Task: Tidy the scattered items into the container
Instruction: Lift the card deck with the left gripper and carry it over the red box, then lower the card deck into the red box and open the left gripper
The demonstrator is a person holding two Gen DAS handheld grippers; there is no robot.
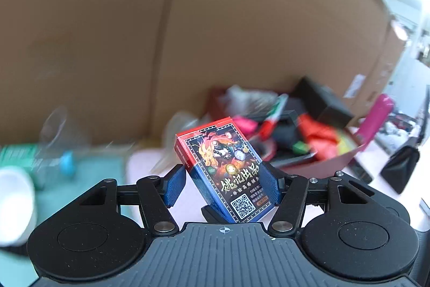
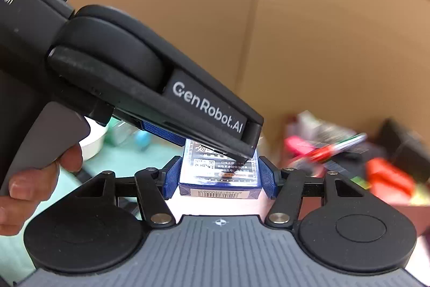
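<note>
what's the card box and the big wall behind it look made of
Card box: printed paperboard, apparently under clear glossy film; glare streaks show along its edge in the right wrist view. Wall: plain brown matte cardboard, with a vertical fold crease.

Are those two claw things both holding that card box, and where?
Yes, it seems. The left gripper pinches the card box by its long side edges; the right gripper grips its barcode end.

The card box (image 1: 228,168) looks like glossy printed paper under clear film. The gripper (image 1: 223,186) is matt black plastic with rough blue pads (image 1: 176,186). The wall (image 1: 134,31) is matt brown cardboard.
</note>
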